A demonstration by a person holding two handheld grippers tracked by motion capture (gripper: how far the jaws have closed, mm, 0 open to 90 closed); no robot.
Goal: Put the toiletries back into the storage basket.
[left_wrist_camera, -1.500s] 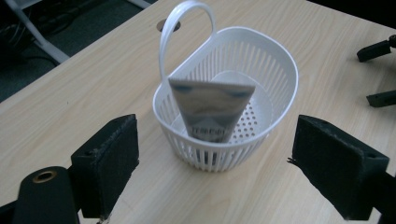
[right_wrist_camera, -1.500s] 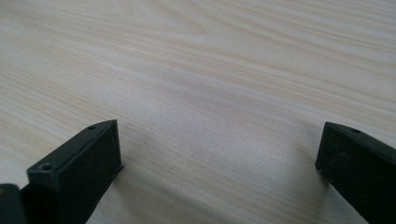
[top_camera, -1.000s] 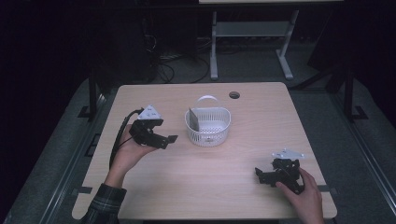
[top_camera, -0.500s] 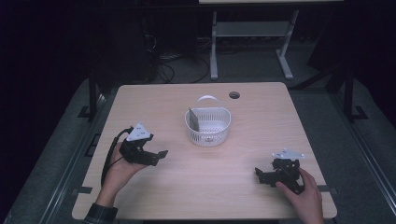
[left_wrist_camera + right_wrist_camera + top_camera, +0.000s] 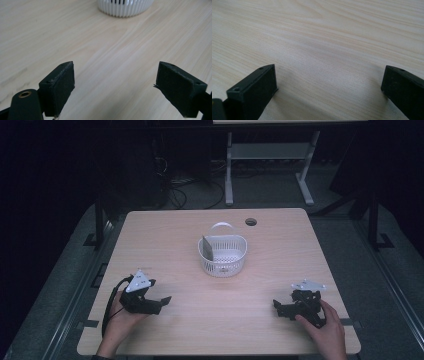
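A white slotted basket with a hoop handle stands at the middle of the wooden table; a grey flat piece leans inside its left wall. My left gripper rests low at the table's front left, open, jaws pointing right, nothing between them. In the left gripper view the basket's base lies ahead at the top edge. My right gripper sits at the front right, open, with bare wood between its fingers.
A dark round cable hole lies behind the basket near the far edge. A white stand frame and cables are on the floor beyond the table. Dark floor surrounds the table.
My left gripper has drawn back from beside the basket toward the front left edge and sunk to the tabletop. The right gripper has stayed in place.
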